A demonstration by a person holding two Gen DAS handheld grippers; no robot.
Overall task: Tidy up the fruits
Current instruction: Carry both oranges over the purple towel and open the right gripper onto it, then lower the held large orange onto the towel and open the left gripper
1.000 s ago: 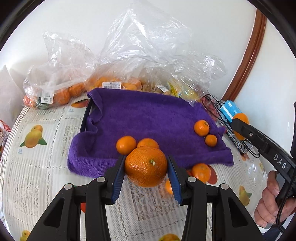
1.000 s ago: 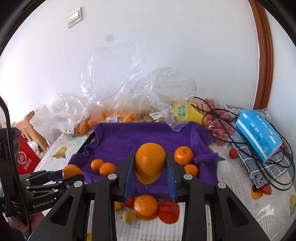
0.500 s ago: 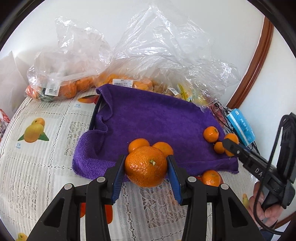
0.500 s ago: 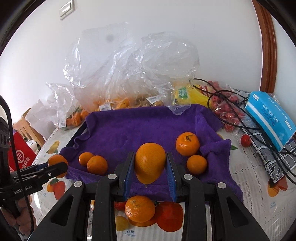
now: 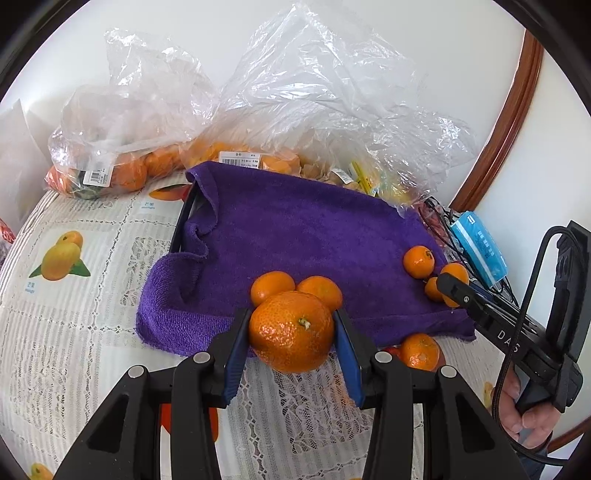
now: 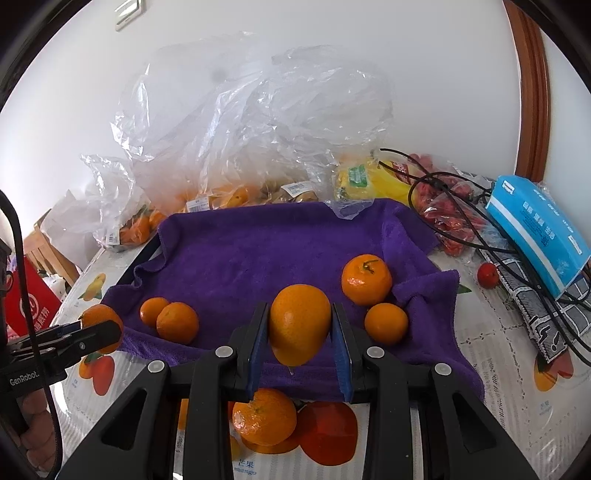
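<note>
Four mandarins (image 6: pixel 366 279) are counted on the purple towel (image 6: pixel 280 243), two at each near corner, and one more (image 6: pixel 264 416) is seen on the tablecloth (image 5: pixel 74 332) in front. A fifth, dimpled mandarin (image 5: pixel 291 330) is clamped in the left gripper (image 5: pixel 291 332), jaws narrowed onto it. A smooth orange (image 6: pixel 299 323) is pinched in the right gripper (image 6: pixel 300 332), above the towel's front edge.

blue tissue pack (image 6: pixel 537 236): laid at the right, on a patterned cloth | black cables (image 6: pixel 461 206): draped across a red packet (image 6: pixel 448 218) | red bag (image 6: pixel 31 308): seen at the far left | light switch (image 6: pixel 127 13): mounted on the wall
</note>
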